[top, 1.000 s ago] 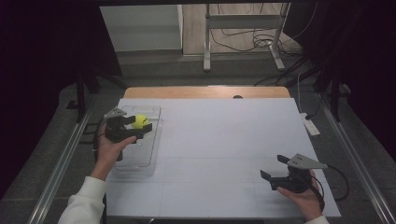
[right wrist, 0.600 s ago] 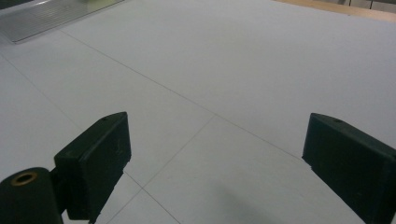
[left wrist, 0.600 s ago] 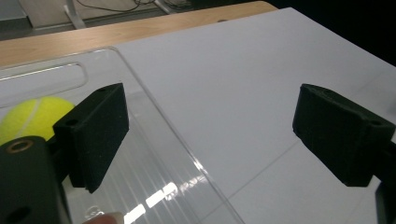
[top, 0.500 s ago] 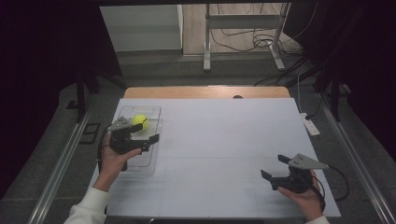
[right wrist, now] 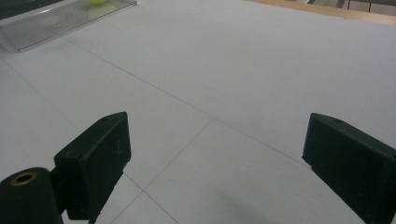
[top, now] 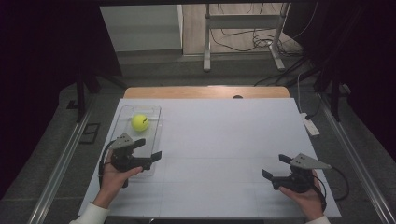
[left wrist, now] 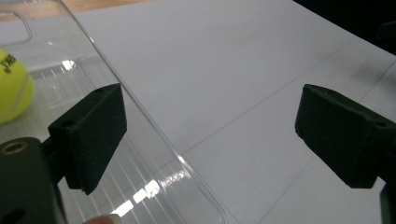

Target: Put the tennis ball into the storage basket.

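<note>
— Between the left gripper's (top: 148,148) jaws runs the near corner of the clear tray (top: 125,113); one jaw hangs over the tray floor, the other over bare table (top: 224,140); they have just been opening, with nothing pressed between them.
— And the ball (top: 140,122)?
— Beyond the left jaw, resting in the tray's far half; the left gripper view (left wrist: 205,121) cuts it off at the frame edge (left wrist: 11,86), the high view shows it whole.
— Right gripper (top: 276,166)?
— Spread wide and empty (right wrist: 215,154) over open white table; tray (right wrist: 51,23) and ball (right wrist: 95,1) sit far ahead of its left jaw, the ball cropped at the top edge.
</note>
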